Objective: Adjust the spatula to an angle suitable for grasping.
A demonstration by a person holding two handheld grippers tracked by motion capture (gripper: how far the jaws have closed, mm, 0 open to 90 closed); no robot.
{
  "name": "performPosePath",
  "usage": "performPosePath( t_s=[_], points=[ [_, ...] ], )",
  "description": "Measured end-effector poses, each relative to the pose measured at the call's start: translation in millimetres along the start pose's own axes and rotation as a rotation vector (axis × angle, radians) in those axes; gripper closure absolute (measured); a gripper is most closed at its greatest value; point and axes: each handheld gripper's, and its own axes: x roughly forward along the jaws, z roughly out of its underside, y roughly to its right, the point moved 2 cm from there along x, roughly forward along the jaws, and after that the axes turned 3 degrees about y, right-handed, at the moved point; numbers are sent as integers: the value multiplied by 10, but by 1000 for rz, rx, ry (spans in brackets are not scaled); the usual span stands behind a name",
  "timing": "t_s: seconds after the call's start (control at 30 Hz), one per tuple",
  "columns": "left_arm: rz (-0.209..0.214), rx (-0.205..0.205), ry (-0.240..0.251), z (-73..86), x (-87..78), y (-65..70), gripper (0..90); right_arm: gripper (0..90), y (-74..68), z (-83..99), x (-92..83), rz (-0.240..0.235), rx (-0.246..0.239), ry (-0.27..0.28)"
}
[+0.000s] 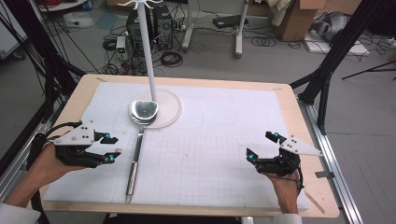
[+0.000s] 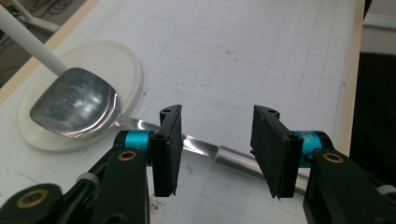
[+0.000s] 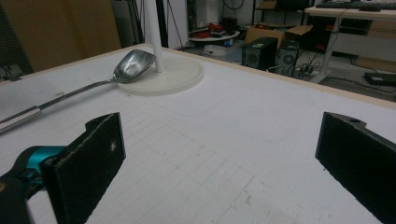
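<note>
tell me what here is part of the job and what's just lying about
In the job:
- ladle, bowl resting on the stand's base
- white stand
- left gripper, jaws open around the ladle's handle, not pressing on it

Lying about:
- right gripper, open over bare mat
- computer towers, cables and boxes on the floor

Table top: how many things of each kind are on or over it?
Ladle: 1
White stand with round base: 1
Grippers: 2, left, right
Total: 4
</note>
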Motion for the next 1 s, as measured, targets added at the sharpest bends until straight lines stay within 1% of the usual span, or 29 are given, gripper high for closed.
performPosePath(
  t_s=[0.03,0.07,0.1,0.13,0.17,0.2,0.23,0.27,0.3,0.33,0.37,0.43,0.47,0.5,0.53,0.57,0.63,0.7,0.73,0.8,0.83,0.9,0.93,0.97,1.0],
  points=[
    [20,20,-34,0,29,8,555,4,-1,0,0,-1,0,0],
    [29,28,-53,1,40,11,582,4,-2,1,0,-1,0,-1],
    [29,28,-53,1,40,11,587,4,-5,1,-2,-1,1,-4],
    [31,46,-76,7,65,14,597,4,-4,0,0,-3,-2,-1],
    [31,46,-76,7,65,14,624,4,-4,0,0,-4,-2,-1],
    [47,56,-96,13,81,16,638,4,-3,0,0,-4,-6,-2],
    [47,56,-96,13,81,16,646,4,-3,1,0,-4,-5,-2],
    [54,57,-107,17,91,16,662,4,-3,2,1,-4,-6,-2],
    [58,67,-119,18,99,15,662,4,-3,2,1,-4,-6,-2],
    [60,75,-127,20,114,17,693,4,-5,3,2,-4,-8,-2],
    [67,82,-155,27,142,18,709,4,-8,3,2,-4,-7,-3],
    [72,83,-184,37,175,18,725,4,-11,4,2,-4,-8,-7],
    [82,87,-202,41,189,17,743,4,-12,5,5,-5,-11,-6],
    [84,84,-211,46,206,23,753,4,-13,4,5,-4,-13,-6],
    [84,84,-211,46,206,23,784,4,-14,4,6,-4,-14,-6],
    [88,87,-224,49,220,23,806,4,-16,3,7,-4,-12,-6],
    [106,89,-265,66,269,35,853,4,-14,4,4,-4,-15,-9],
    [113,92,-304,93,314,45,881,4,-14,5,3,-7,-16,-7],
    [113,92,-304,93,314,45,885,4,-16,5,-1,-7,-11,-8],
    [111,103,-339,129,360,47,889,4,-13,7,-4,-3,-10,-12],
    [120,110,-363,168,398,51,891,4,-13,9,-4,-2,-10,-13],
    [125,115,-373,181,412,52,893,4,-10,11,-2,-1,-12,-12],
    [132,127,-403,221,454,66,894,4,-8,11,-3,0,-13,-13],
    [132,127,-403,221,454,66,895,4,-9,11,-2,-1,-10,-13],
    [149,141,-434,244,487,81,895,4,-8,11,-2,0,-11,-14]
  ],
)
